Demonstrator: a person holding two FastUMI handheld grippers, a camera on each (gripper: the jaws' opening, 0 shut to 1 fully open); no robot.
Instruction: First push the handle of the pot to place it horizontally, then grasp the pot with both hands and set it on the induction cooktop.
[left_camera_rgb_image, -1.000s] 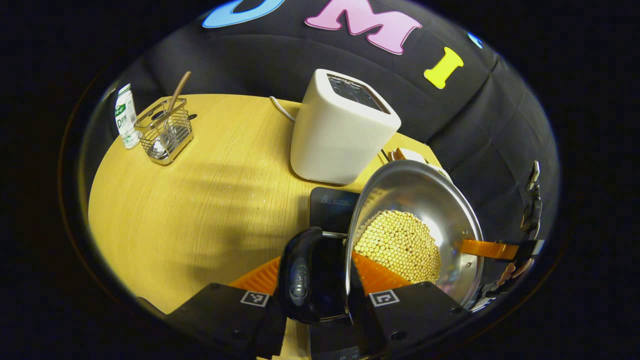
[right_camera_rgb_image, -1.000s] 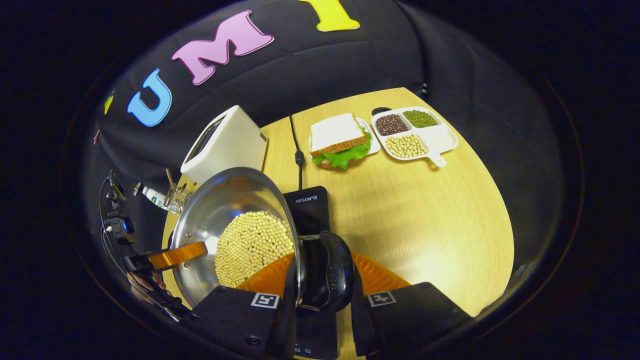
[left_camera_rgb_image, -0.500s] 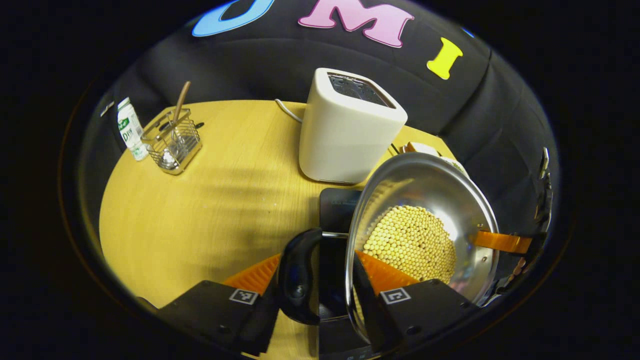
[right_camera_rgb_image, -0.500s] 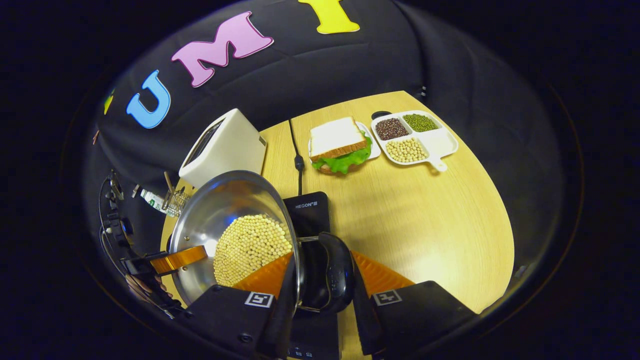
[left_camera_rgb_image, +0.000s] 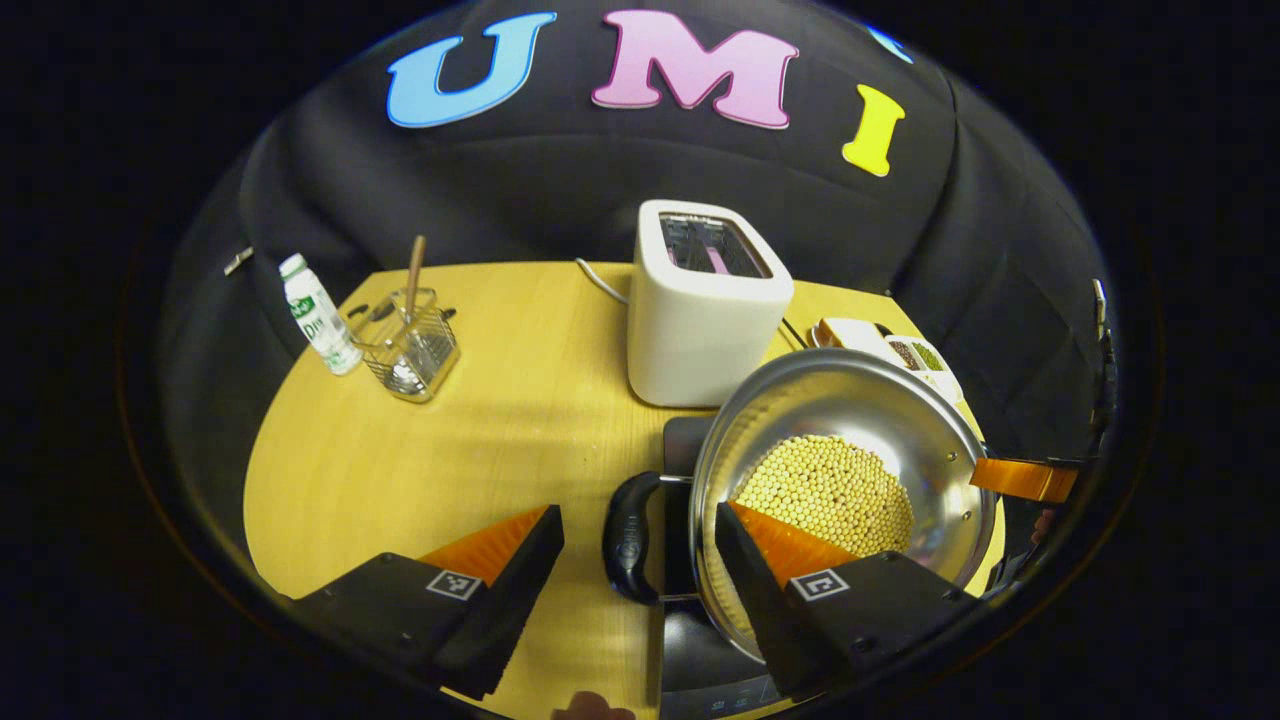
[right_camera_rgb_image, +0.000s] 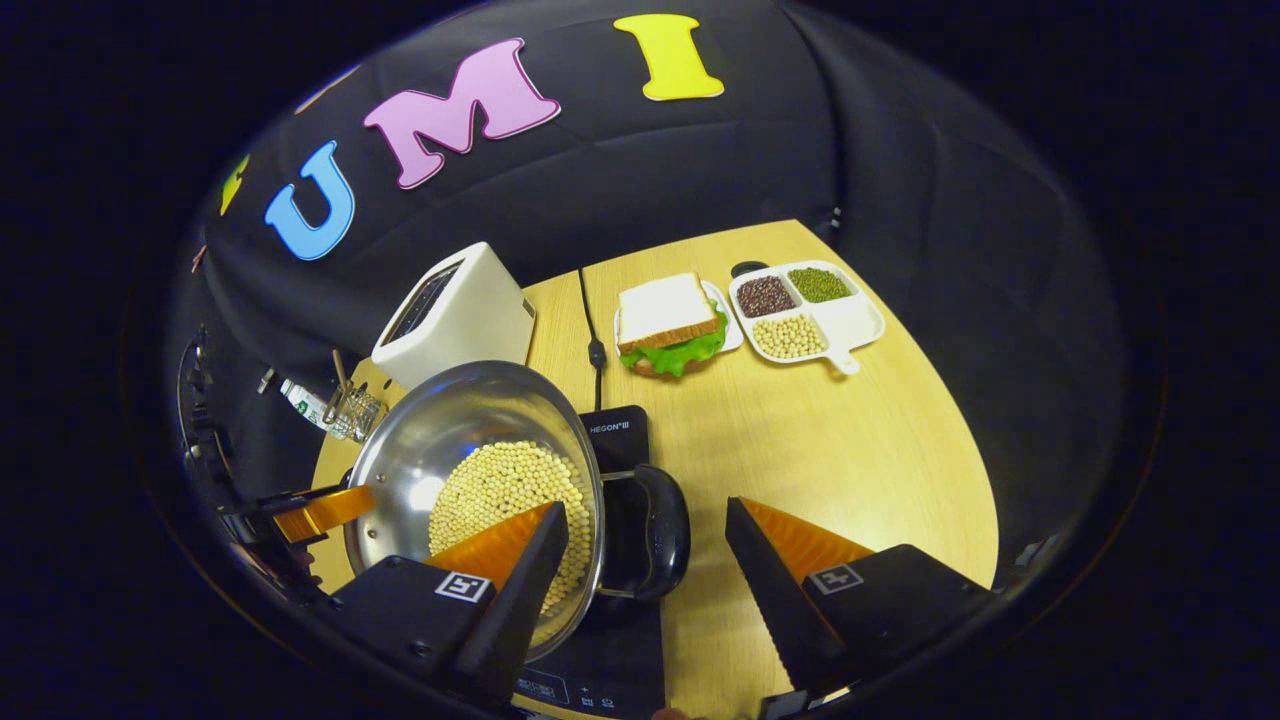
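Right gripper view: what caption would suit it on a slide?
Open gripper astride the handle of a bean-filled pot resting on the induction cooktop.

Each hand-held gripper is built from two black, blocky finger mounts, and a small square black-and-white marker is stuck on top of every mount. On the left hand-held gripper (left_camera_rgb_image: 640, 540) the markers are seen at either side of the wedge-shaped fingers (left_camera_rgb_image: 500, 575), whose inner faces are ribbed. The same blocks, markers and ribbed wedges are seen on the right hand-held gripper (right_camera_rgb_image: 645, 545). Round screw holes are sunk into the mounts.
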